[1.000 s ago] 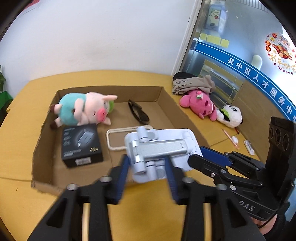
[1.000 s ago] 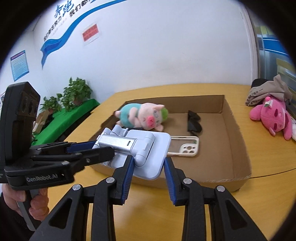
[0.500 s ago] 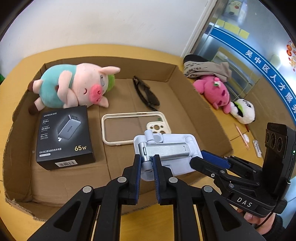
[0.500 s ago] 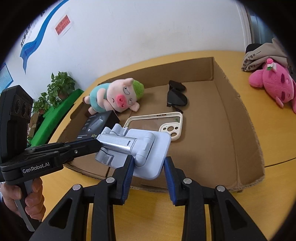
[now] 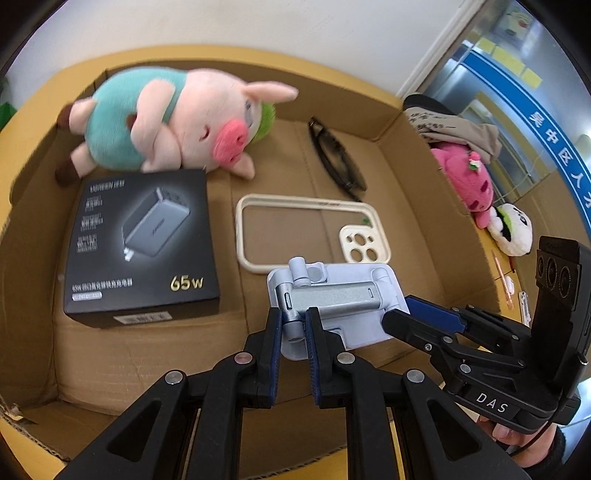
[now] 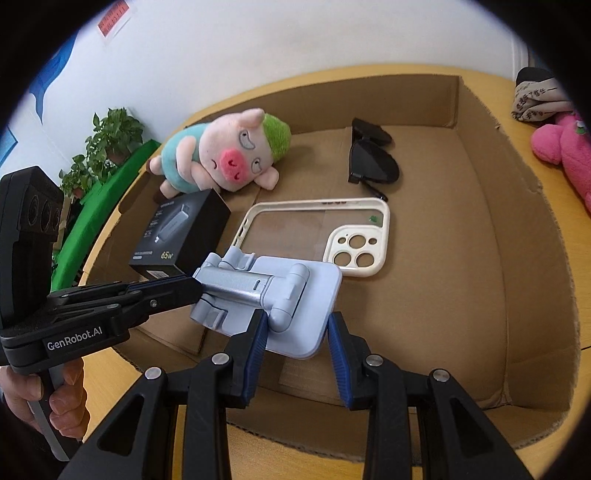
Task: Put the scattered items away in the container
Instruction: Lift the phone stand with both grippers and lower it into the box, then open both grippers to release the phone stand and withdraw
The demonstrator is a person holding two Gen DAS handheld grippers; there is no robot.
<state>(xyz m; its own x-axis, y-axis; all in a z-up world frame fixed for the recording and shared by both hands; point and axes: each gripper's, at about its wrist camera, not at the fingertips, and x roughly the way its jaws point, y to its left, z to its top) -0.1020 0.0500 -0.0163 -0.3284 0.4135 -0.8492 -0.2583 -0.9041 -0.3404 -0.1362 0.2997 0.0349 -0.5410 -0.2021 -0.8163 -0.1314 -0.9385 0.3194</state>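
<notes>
White wall (image 6: 295, 33), yellow table (image 6: 546, 266)

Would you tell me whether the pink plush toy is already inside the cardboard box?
No, the pink plush toy lies on the table outside the cardboard box, beyond its right wall.

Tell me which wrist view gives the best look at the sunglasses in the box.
The right wrist view. There the sunglasses show both dark lenses and a folded arm, unobstructed on the floor of the cardboard box. In the left wrist view they appear nearly edge-on, as a thin dark outline stretched by the lens, so their shape is harder to read.
</notes>
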